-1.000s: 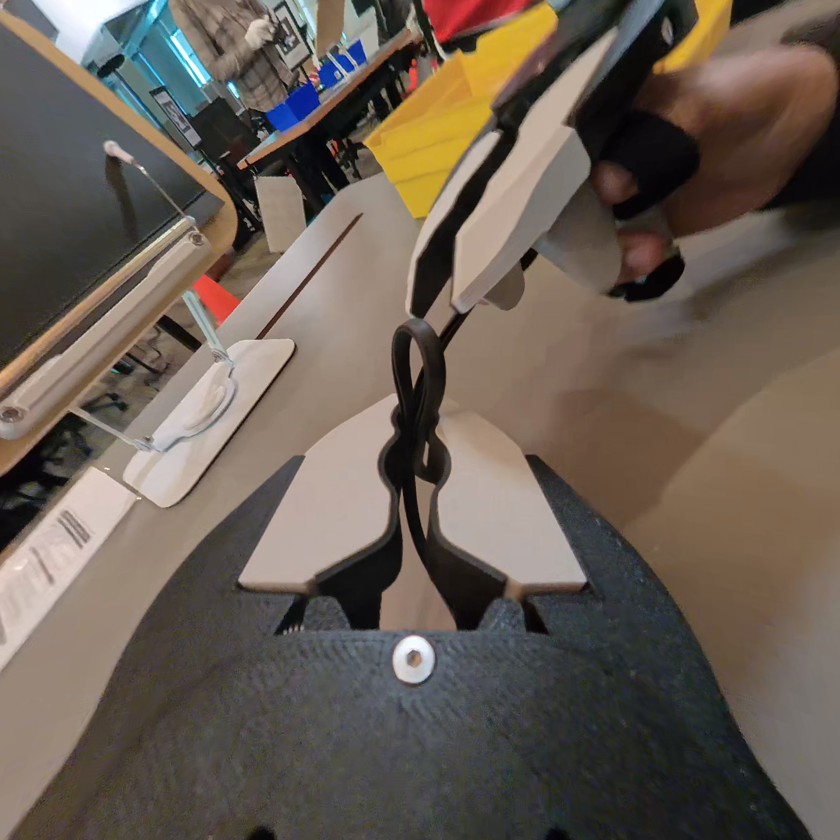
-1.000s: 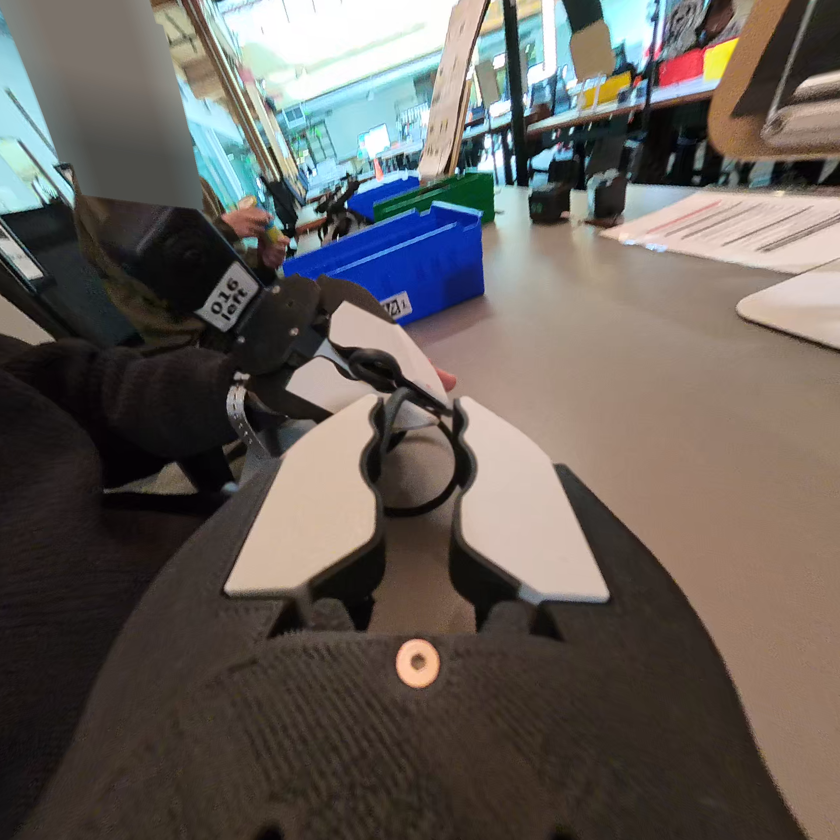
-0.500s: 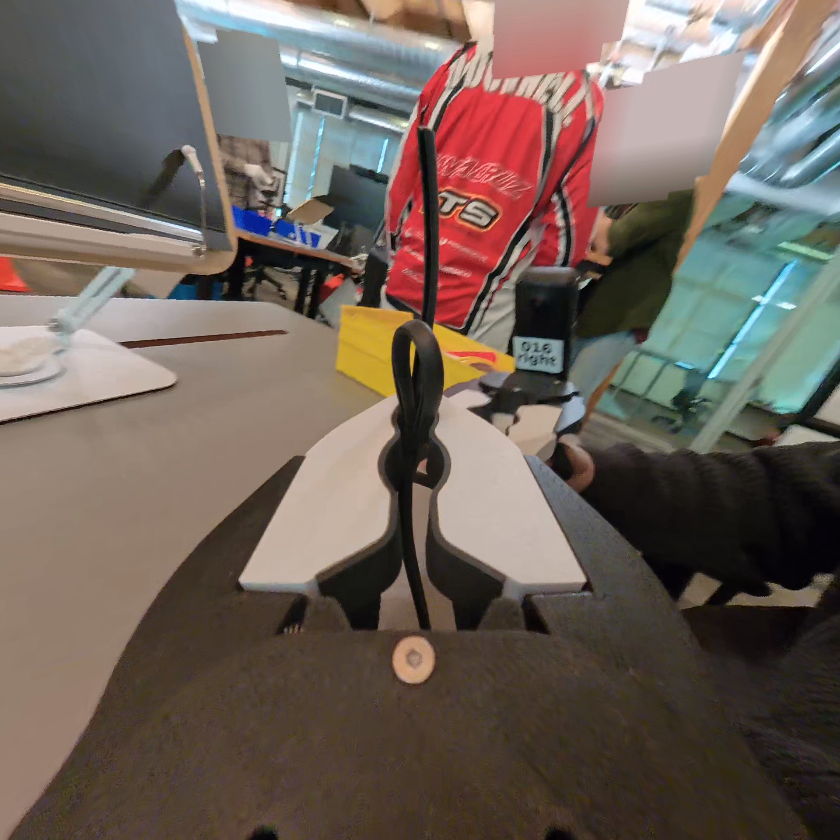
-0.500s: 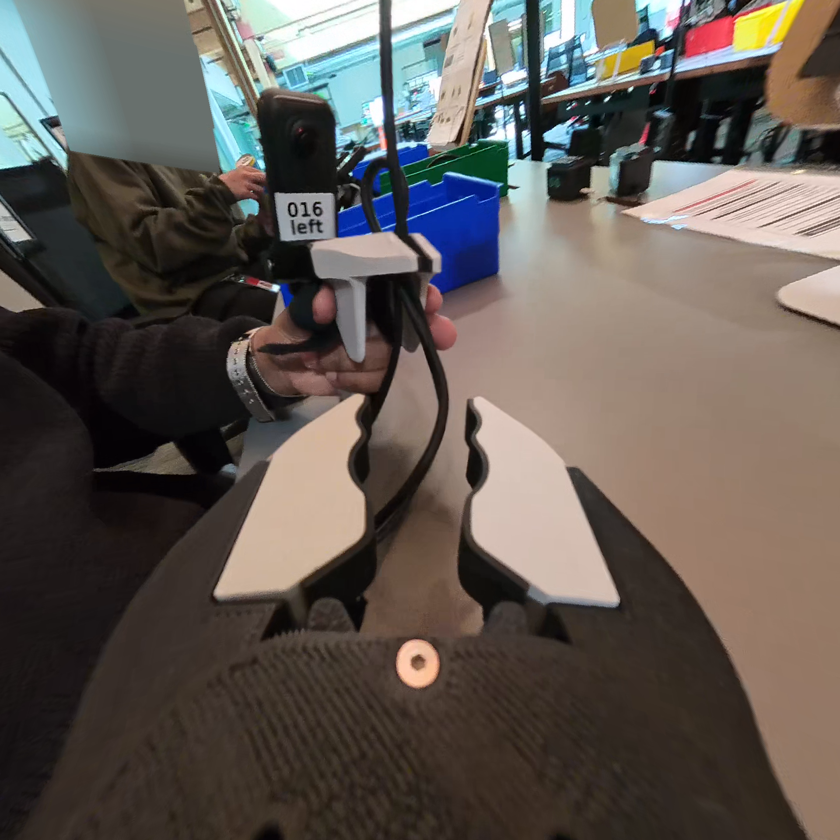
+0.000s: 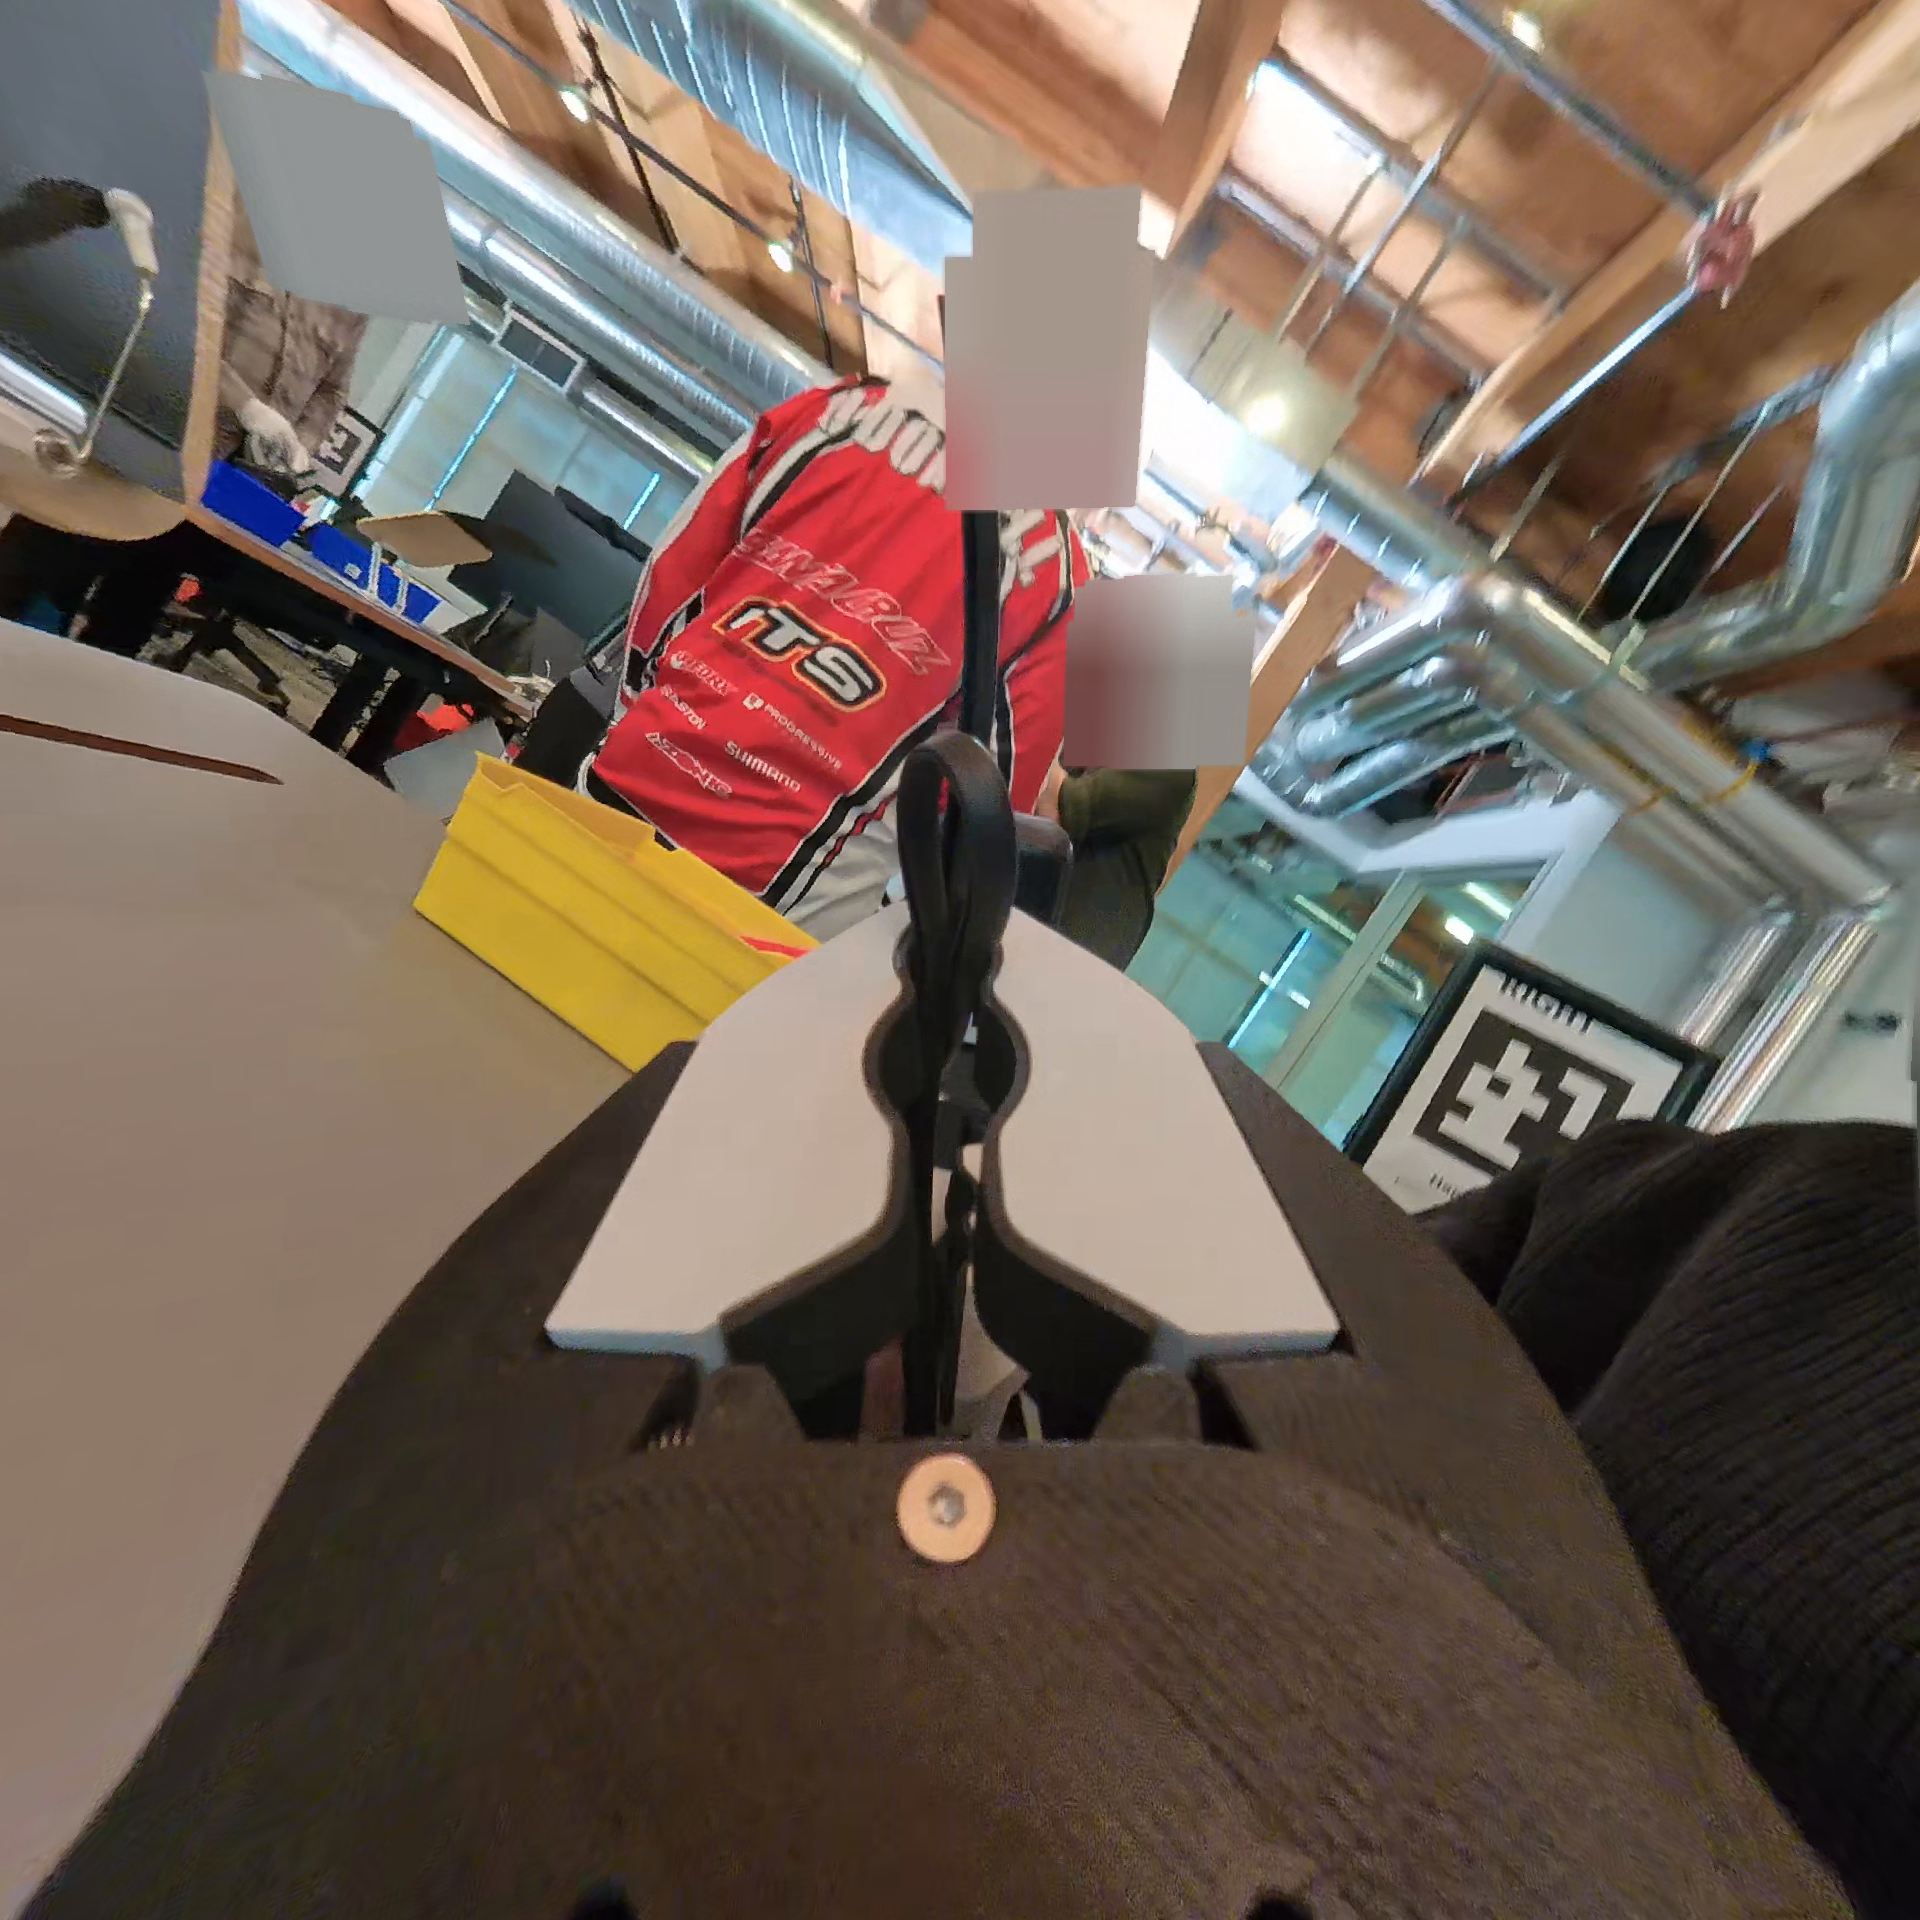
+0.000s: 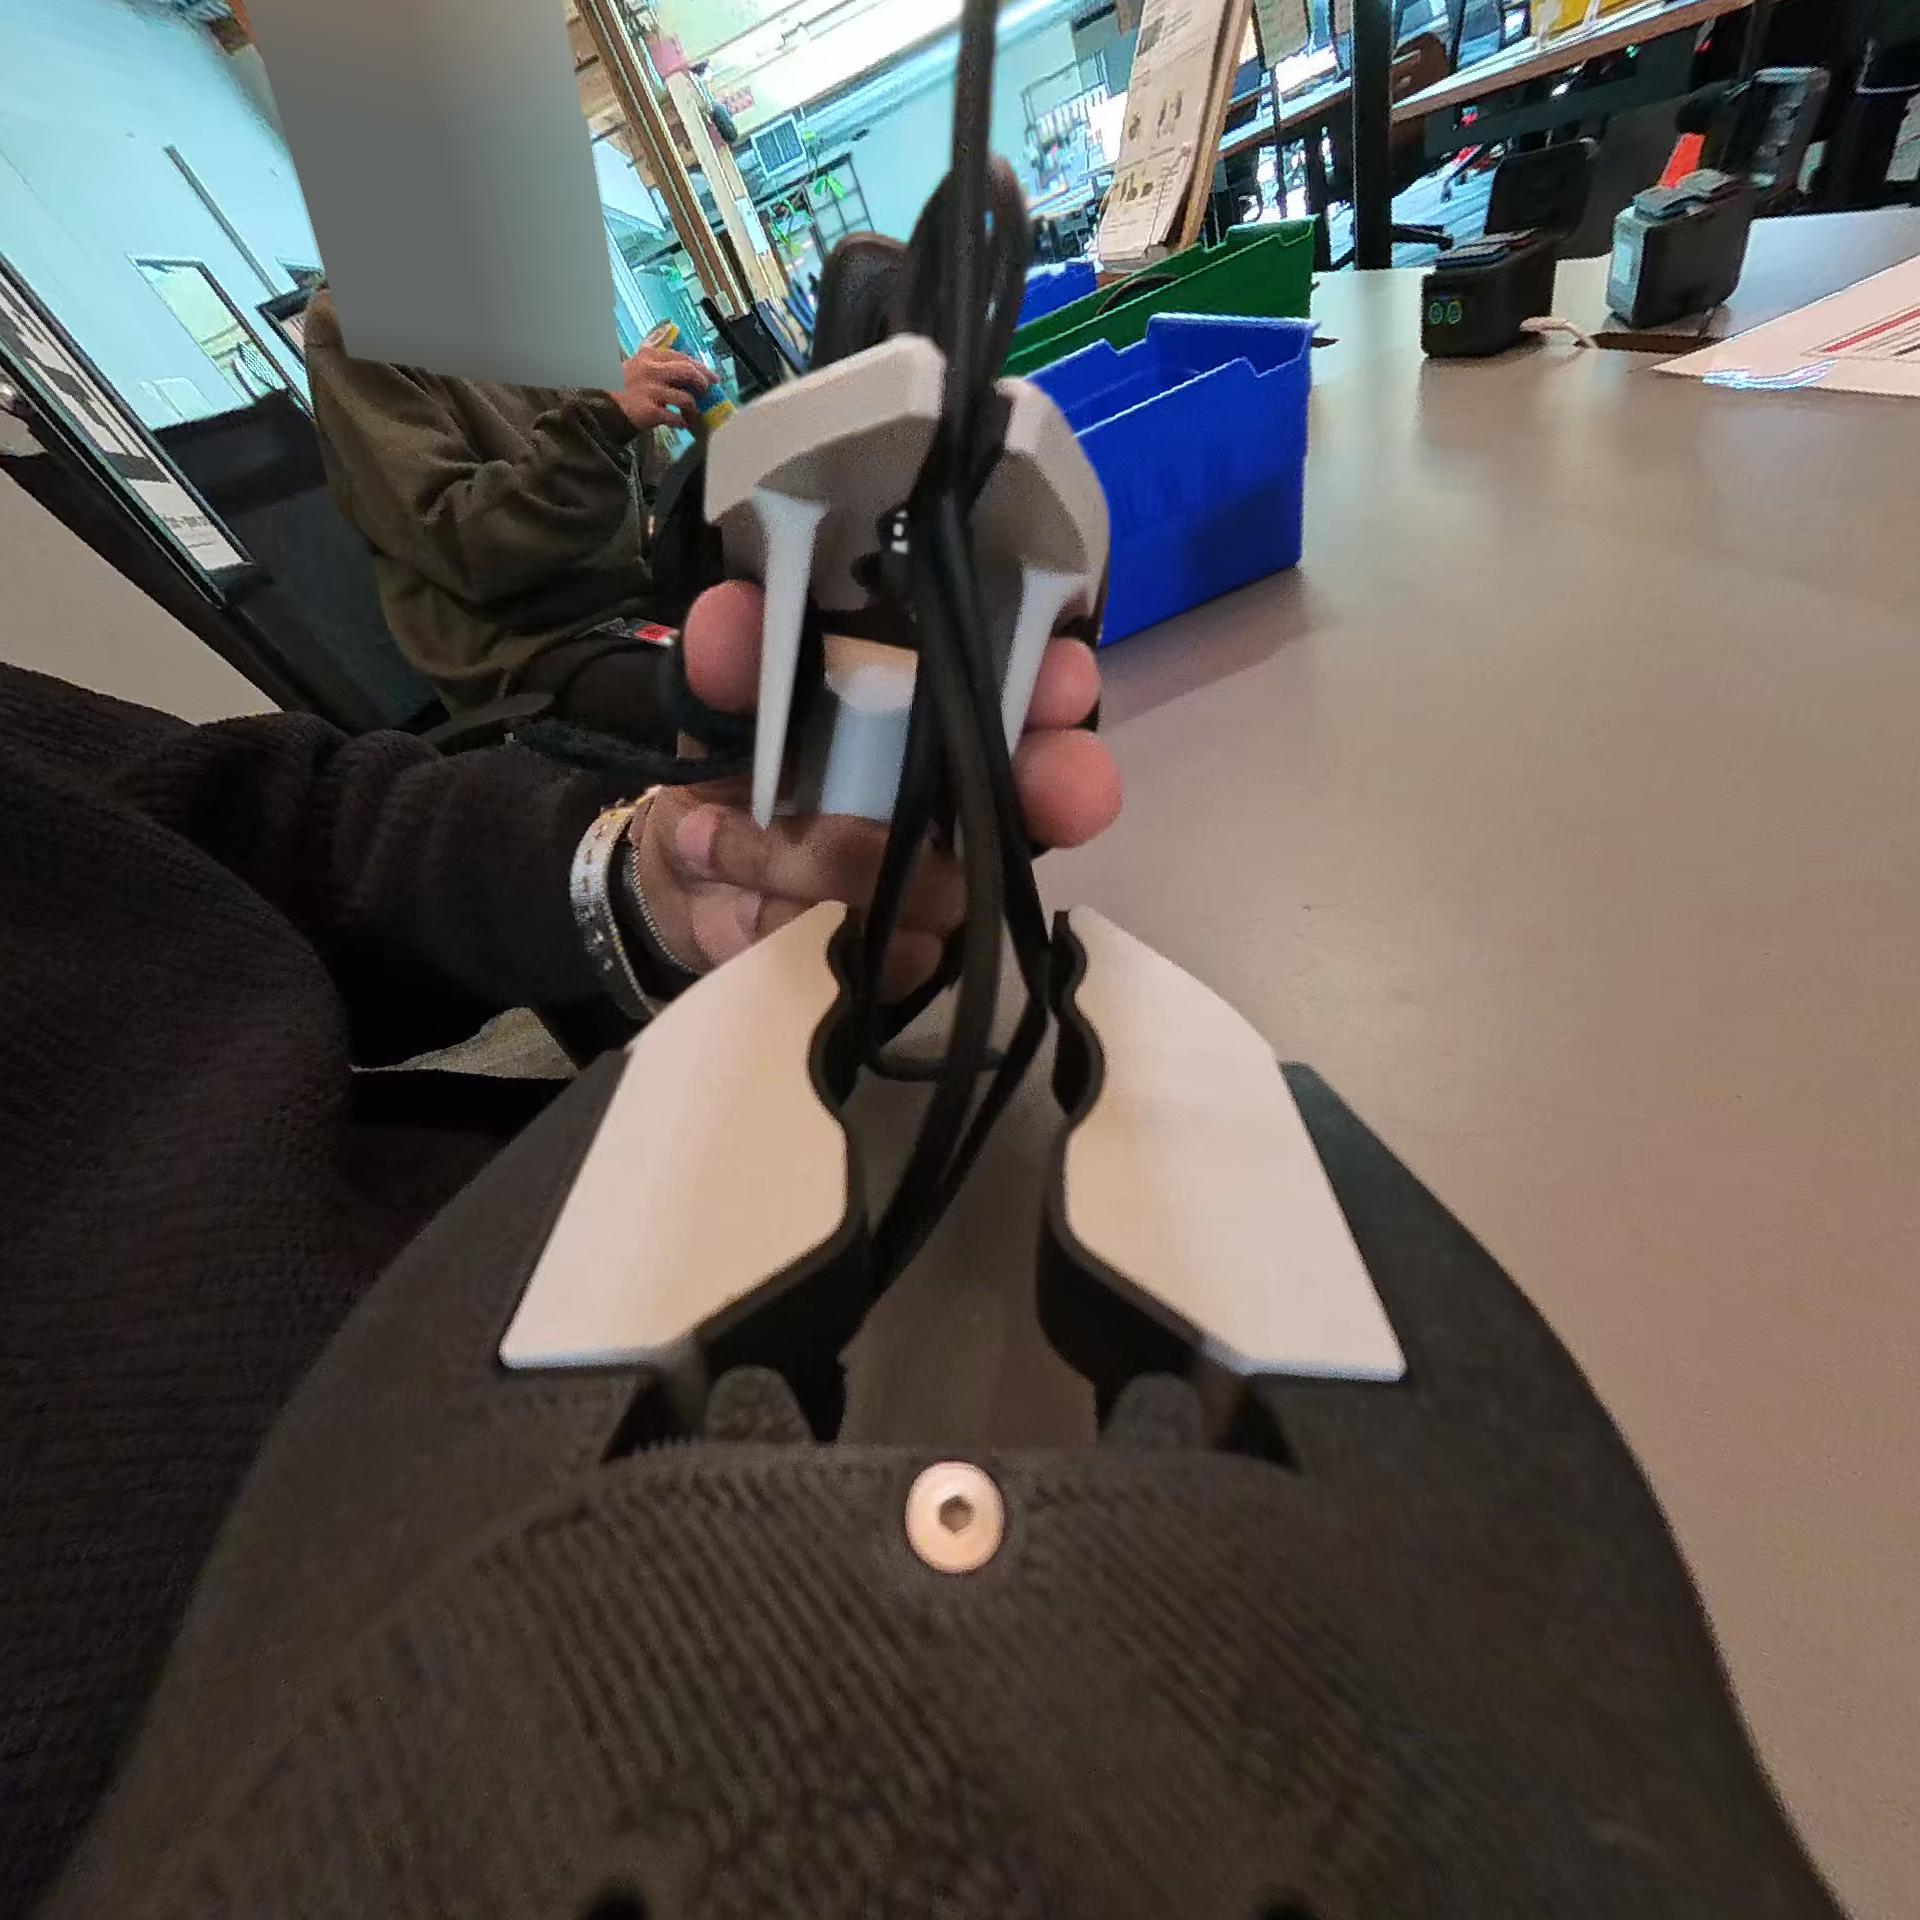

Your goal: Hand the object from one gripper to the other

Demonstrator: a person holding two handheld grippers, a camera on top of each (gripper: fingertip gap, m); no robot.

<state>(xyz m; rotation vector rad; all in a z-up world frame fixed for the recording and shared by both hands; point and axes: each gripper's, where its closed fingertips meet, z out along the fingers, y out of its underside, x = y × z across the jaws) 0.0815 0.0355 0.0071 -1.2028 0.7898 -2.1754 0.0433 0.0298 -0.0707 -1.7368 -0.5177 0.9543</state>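
Note:
A black looped cord (image 5: 956,810) is the object. My left gripper (image 5: 951,935) is shut on it and points upward, with the loop's top standing out above the fingertips. In the right wrist view the left gripper (image 6: 966,395) is seen from below, held in a hand above the grey table (image 6: 1558,831). The cord (image 6: 961,727) hangs down from it. My right gripper (image 6: 951,935) is open just below the left one. The cord's lower strands pass between its white fingers (image 6: 717,1122), close to the pads. I cannot tell whether they touch.
A yellow bin (image 5: 582,914) stands on the table beyond the left gripper. A blue bin (image 6: 1195,468) and a green bin (image 6: 1195,281) stand behind. A person in a red jersey (image 5: 831,665) stands near; another person sits in an olive jacket (image 6: 468,499). Papers (image 6: 1818,343) lie far right. Spacing between my two grippers at the tips: around 8 cm.
The left gripper has tilted from facing the table to pointing upward, still holding the cord. The right gripper has opened wider and come in under it, so the hanging strands now lie between its fingers.

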